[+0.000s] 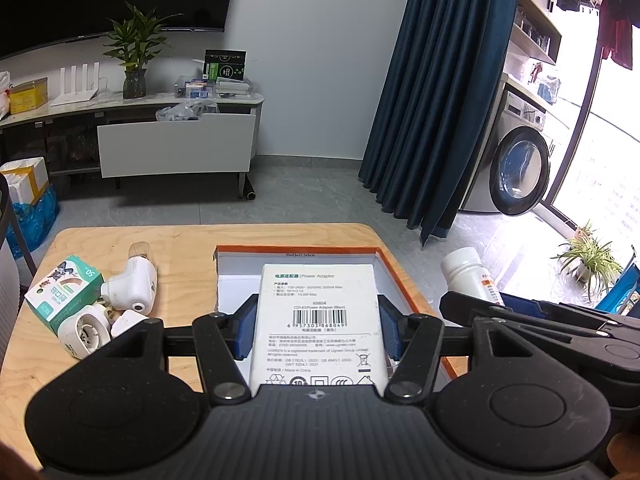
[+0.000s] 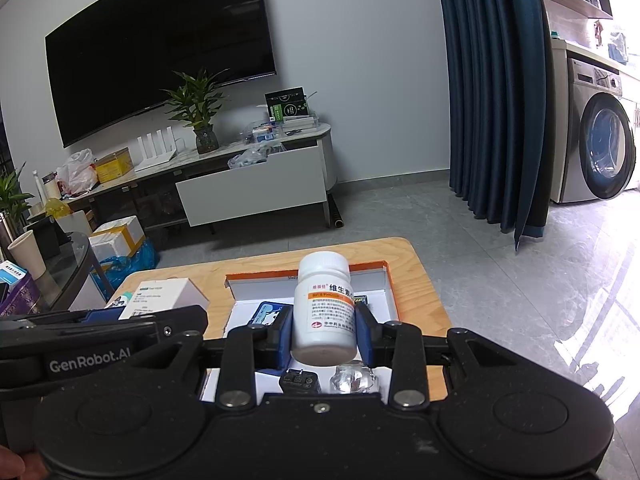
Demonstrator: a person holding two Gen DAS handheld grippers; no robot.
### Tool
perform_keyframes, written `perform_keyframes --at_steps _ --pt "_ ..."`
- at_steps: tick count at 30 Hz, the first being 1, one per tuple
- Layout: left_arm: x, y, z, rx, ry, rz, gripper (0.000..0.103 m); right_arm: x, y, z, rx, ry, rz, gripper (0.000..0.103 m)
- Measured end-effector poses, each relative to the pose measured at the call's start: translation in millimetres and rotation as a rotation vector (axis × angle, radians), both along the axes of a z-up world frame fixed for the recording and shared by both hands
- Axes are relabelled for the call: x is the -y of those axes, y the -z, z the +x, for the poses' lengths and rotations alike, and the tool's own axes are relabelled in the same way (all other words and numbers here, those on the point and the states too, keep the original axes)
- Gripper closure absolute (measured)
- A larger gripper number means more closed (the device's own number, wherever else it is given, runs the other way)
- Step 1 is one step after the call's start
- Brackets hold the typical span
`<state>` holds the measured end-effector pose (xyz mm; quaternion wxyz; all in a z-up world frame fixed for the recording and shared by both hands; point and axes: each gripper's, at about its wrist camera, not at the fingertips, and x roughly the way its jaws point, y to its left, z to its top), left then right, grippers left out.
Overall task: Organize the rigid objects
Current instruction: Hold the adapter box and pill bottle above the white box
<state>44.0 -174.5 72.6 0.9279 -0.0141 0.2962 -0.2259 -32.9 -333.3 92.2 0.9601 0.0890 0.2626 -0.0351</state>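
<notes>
My left gripper (image 1: 318,330) is shut on a white power adapter box (image 1: 318,320), held above the orange-rimmed open box (image 1: 394,270) on the wooden table. My right gripper (image 2: 324,330) is shut on a white medicine bottle (image 2: 325,308) with an orange label, held over the same orange-rimmed box (image 2: 386,280). Inside that box lie a blue-cased item (image 2: 266,314), a black plug (image 2: 299,381) and a clear object (image 2: 354,378). The bottle (image 1: 468,276) and the right gripper show at the right of the left wrist view. The adapter box (image 2: 166,296) shows at the left of the right wrist view.
On the table's left side lie a green and white carton (image 1: 60,292), a white device (image 1: 134,282) and white plugs (image 1: 86,330). Beyond the table are a grey tiled floor, a TV cabinet (image 1: 176,148), a blue curtain (image 1: 436,92) and a washing machine (image 1: 516,168).
</notes>
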Motion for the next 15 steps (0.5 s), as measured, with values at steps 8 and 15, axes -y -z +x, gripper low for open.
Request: perform_keyframes --at_steps 8,15 --pt "-0.4 0.0 1.1 -0.004 -0.001 -0.005 0.043 -0.6 0.1 0.1 0.0 -0.001 -0.003 0.063" --pt "-0.6 0.0 1.1 -0.006 -0.002 -0.008 0.043 -0.6 0.3 0.2 0.0 -0.001 -0.003 0.063"
